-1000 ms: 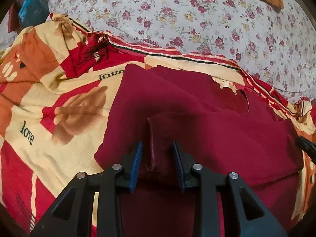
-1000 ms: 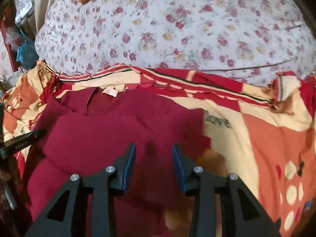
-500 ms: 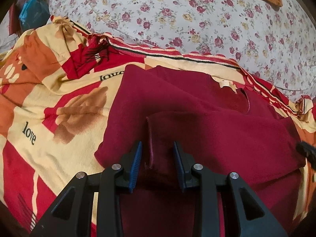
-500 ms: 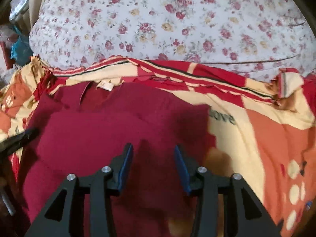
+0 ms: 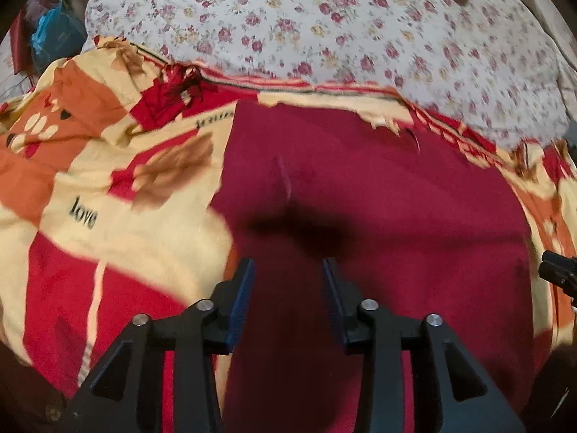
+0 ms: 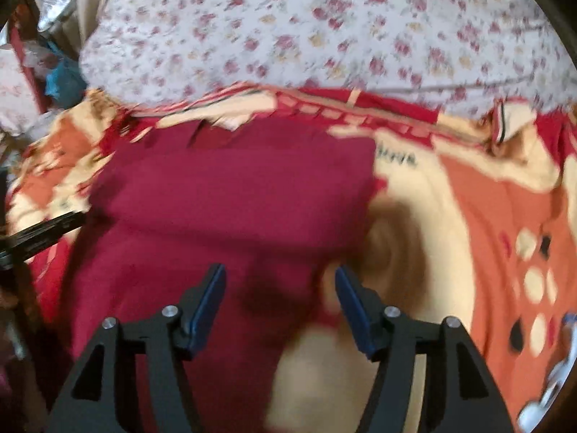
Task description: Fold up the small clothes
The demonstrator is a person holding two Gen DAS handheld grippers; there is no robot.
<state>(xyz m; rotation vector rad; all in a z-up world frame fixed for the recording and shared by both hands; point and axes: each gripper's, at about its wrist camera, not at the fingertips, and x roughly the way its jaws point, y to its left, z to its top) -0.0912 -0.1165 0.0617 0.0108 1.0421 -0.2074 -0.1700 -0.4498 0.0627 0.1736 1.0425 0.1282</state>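
Note:
A dark red shirt (image 5: 378,195) lies flat on a red, cream and orange blanket (image 5: 108,198), neck opening with a pale label (image 5: 386,122) at the far side. A sleeve lies folded across its body. My left gripper (image 5: 287,281) is open and empty above the shirt's near left part. In the right wrist view the shirt (image 6: 230,195) fills the left half; my right gripper (image 6: 280,288) is open and empty over its right edge. Both views are blurred. The right gripper's tip (image 5: 557,274) shows at the left view's right edge.
A floral white quilt (image 5: 342,29) lies behind the blanket (image 6: 487,216). Bags and clutter (image 6: 43,72) sit at the far left beside the bed. The left gripper's finger (image 6: 39,232) pokes in at the right view's left edge.
Both grippers have pulled back and up from the shirt. The left gripper no longer straddles the folded sleeve's edge. The right gripper's jaws have opened wider and shifted toward the shirt's right edge.

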